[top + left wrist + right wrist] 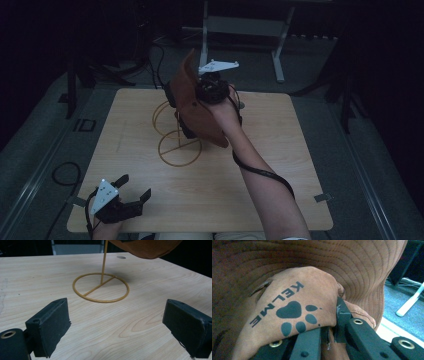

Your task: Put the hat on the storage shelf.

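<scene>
1. One brown hat [197,112], paw print and lettering on the crown, is clamped between the right tongs [212,92] and held above the gold wire stand [177,137], apparently for hanging on it.
2. Left tongs [131,189] are spread apart, holding nothing, low at the counter [280,165] near edge.
3. Open counter is left around the stand's ring base.

i see the wire stand [176,135] a little past the worktop [280,175] centre, toward eleven o'clock. the hat [192,107] hangs in the air just above and beside the stand's top, at its two o'clock, clamped in my right gripper [212,90]. my left gripper [131,194] sits at the near edge, seven o'clock, well apart from the stand.
</scene>
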{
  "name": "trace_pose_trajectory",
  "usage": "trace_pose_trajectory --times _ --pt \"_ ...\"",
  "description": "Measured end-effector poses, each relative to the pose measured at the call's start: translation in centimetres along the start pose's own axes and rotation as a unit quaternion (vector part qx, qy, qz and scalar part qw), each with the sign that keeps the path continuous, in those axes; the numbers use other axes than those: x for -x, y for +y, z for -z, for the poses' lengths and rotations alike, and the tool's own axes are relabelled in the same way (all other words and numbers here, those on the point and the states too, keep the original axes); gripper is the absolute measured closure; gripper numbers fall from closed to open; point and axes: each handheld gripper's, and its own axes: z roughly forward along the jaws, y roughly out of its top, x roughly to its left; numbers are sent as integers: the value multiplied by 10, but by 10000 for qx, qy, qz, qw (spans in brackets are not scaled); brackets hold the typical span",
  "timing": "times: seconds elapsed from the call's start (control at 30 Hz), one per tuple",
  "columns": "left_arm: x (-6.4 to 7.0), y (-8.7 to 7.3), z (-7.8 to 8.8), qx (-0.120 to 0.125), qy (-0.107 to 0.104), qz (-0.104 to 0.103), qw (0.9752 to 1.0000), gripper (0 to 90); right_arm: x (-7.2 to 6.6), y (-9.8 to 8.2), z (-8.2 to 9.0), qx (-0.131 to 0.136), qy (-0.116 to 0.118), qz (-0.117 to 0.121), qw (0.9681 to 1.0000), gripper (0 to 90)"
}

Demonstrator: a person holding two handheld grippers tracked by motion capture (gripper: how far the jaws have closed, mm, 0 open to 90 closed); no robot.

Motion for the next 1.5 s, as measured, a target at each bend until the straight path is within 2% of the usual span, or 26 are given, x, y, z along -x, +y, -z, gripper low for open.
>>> trace_pose_trajectory --times 0.07,0.1,0.17,0.27,0.3,0.33,0.37,0.43,0.47,0.5,0.53,0.63,0.73,0.87,1.0,1.03,1.37,1.5 --pt "0 0 -1 -24 -36 -12 10000 75 -5 1 -3 23 86 -17 10000 825" --pt "0 -1 -1 -28 -38 -12 10000 75 -7 2 -5 25 169 20 9999 761" --pt "1 -1 -1 -13 -58 -5 10000 75 -11 2 -10 -18 449 -93 9989 560" --pt "0 -1 -1 -6 -74 9 10000 75 -19 2 -17 -174 814 -132 9964 399" --pt "0 -1 -1 -6 -74 9 10000 75 -19 2 -17 -174 814 -132 9964 399" --pt "-1 -1 -1 -2 -78 73 9999 75 -23 1 -20 -244 868 -89 9959 339" --pt "-1 -2 -1 -1 -76 89 9999 75 -34 -2 -29 -480 876 130 9949 204" --pt "-1 -2 -1 20 -88 100 9999 75 -46 -8 -37 -601 661 400 9952 115" --pt "-1 -3 -1 22 -88 102 9999 75 -51 -11 -39 -579 553 554 9953 95" --pt "0 -3 -1 22 -88 101 9999 75 -56 -14 -40 -522 406 745 9950 95" --pt "0 -3 -1 23 -92 102 9999 75 -58 -16 -39 -466 322 835 9949 95" --pt "1 -5 -2 -6 -125 120 9998 75 -57 -18 -37 -403 306 842 9952 96" --pt "1 -6 -3 -34 -129 85 9999 75 -50 -14 -30 -342 417 655 9964 101" --pt "-1 -8 -4 -28 -62 97 9999 75 -38 -11 -15 -193 397 638 9970 104" --pt "-2 -9 -4 28 0 150 9999 75 -24 -13 2 6 380 504 9980 129" --pt "-2 -9 -5 34 7 145 9999 75 -20 -14 6 -29 429 454 9980 128" --pt "-3 -11 -8 28 66 104 9999 74 9 -46 43 -24 356 277 9990 132" --pt "-1 -11 -9 31 65 64 10000 74 20 -61 57 -37 251 195 9995 132"
